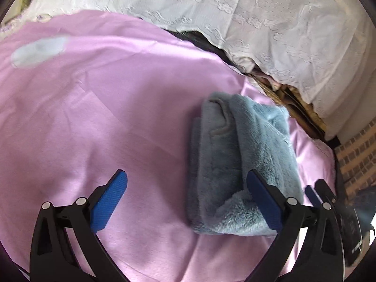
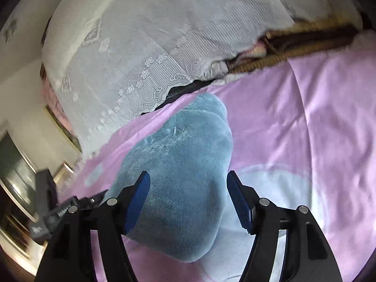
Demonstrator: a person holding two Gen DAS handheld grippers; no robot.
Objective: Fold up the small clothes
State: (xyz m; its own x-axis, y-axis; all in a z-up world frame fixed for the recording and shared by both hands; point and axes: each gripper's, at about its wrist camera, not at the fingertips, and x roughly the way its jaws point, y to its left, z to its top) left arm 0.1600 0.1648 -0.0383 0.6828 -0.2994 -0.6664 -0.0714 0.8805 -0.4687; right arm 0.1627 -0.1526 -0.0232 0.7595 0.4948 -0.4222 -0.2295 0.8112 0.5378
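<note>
Our left gripper (image 1: 186,193) stands wide, empty, low in frame, its right pad beside the folded blue fleece (image 1: 242,164). Our right gripper (image 2: 189,196) gapes around that fleece (image 2: 183,176) without pinching. It lies centre-frame on the pink sheet (image 1: 94,117), white lace cover (image 2: 141,47) above

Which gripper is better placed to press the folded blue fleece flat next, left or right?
Right, probably. The right gripper is open and straddles the folded blue fleece. The left gripper, also open, sits mostly over the pink sheet, only its one finger at the fleece's edge.
</note>
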